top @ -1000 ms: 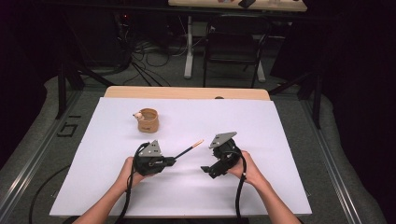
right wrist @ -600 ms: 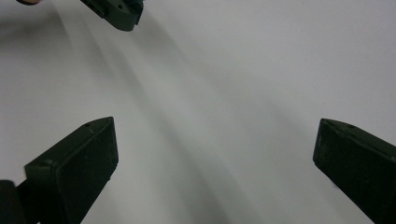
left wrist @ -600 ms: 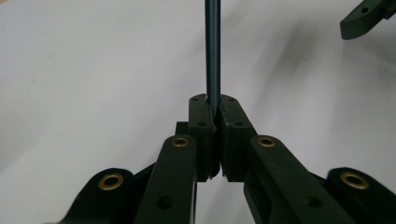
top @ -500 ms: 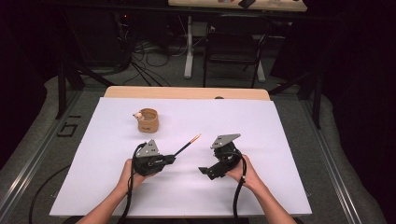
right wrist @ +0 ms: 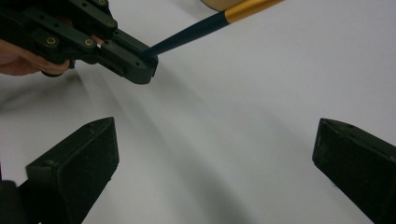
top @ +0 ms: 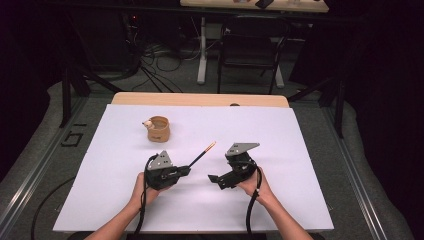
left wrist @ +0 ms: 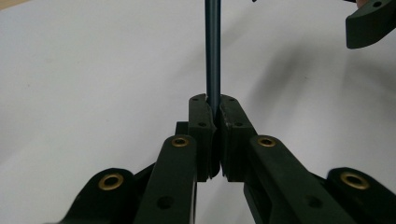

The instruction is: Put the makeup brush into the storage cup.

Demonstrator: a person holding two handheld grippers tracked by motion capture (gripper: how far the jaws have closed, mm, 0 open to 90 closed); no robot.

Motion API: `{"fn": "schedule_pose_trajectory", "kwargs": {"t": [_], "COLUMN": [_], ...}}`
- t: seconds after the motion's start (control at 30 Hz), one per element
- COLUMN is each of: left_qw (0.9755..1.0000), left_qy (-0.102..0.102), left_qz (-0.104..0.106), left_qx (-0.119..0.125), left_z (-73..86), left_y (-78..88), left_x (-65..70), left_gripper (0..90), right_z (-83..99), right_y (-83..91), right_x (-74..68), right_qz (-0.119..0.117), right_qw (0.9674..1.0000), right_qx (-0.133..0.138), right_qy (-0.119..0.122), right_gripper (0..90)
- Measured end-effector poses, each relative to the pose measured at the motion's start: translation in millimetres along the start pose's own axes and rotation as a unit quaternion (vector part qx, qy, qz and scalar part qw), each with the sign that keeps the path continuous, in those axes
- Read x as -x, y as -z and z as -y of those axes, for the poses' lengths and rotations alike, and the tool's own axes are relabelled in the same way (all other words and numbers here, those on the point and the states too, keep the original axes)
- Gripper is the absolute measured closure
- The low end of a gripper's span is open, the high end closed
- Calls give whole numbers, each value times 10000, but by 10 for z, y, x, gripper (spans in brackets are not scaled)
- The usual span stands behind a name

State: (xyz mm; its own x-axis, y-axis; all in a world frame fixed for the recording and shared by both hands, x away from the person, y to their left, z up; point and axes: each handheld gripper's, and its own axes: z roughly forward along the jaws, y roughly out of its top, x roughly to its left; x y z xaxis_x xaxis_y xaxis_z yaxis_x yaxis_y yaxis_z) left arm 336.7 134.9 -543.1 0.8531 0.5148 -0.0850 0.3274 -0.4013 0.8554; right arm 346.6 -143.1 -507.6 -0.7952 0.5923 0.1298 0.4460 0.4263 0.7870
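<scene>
My left gripper [top: 187,170] lies low over the white table top, shut on the dark handle of a thin brush [top: 202,154]. The brush points away to the right, with a gold ferrule near its tip. In the left gripper view the pads [left wrist: 213,100] pinch the handle [left wrist: 213,46], which runs straight ahead. My right gripper [top: 216,181] is just to the right, open, with its jaws turned toward the left one. In the right gripper view its jaws [right wrist: 214,128] stand wide apart with nothing between them. Beyond them the left gripper [right wrist: 144,63] holds the brush [right wrist: 201,27].
A small tan cup [top: 159,129] stands on the white sheet [top: 300,150], to the left and beyond the left gripper. The sheet covers a wooden table whose edge [top: 200,99] shows at the back. A chair and cables stand on the floor behind.
The brush tip has swung slightly away from me as the left gripper turned a little. Both hands stay in place, and both grippers' states are unchanged.
</scene>
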Motion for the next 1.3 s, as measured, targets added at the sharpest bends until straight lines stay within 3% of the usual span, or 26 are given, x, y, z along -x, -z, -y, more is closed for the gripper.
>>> {"fn": "schedule_pose_trajectory", "kwargs": {"t": [0.07,0.1,0.27,0.33,0.4,0.53,0.9,1.1,1.3], "left_qw": [10000,10000,10000,10000,9999,9999,9997,9994,9993], "left_qy": [19,23,-5,-23,-48,-92,-176,-295,-299], "left_qz": [-5,-2,28,69,95,105,117,112,132], "left_qx": [14,21,-18,-38,-25,-66,-110,-131,-177], "left_z": [0,0,0,0,1,-1,-8,-15,-13], "left_y": [-7,-11,-47,-73,-83,-111,-156,-184,-210], "left_x": [11,15,30,50,55,89,124,149,160], "left_gripper": [852,852,852,852,851,851,849,848,839], "right_z": [-11,-24,-48,-76,-85,-107,-113,-114,-123], "right_y": [-1,1,-11,-16,-16,-33,18,33,38], "right_x": [-1,-2,8,21,26,70,10,3,-16], "right_qz": [37,17,-7,-8,-11,-194,-38,-159,-332], "right_qw": [9999,9997,9986,9969,9964,9928,9885,9850,9850], "right_qx": [122,214,426,615,632,791,1223,1437,1460], "right_qy": [-46,-148,-326,-484,-565,-879,-891,-938,-856], "right_gripper": [43,117,188,268,291,444,622,728,810]}}
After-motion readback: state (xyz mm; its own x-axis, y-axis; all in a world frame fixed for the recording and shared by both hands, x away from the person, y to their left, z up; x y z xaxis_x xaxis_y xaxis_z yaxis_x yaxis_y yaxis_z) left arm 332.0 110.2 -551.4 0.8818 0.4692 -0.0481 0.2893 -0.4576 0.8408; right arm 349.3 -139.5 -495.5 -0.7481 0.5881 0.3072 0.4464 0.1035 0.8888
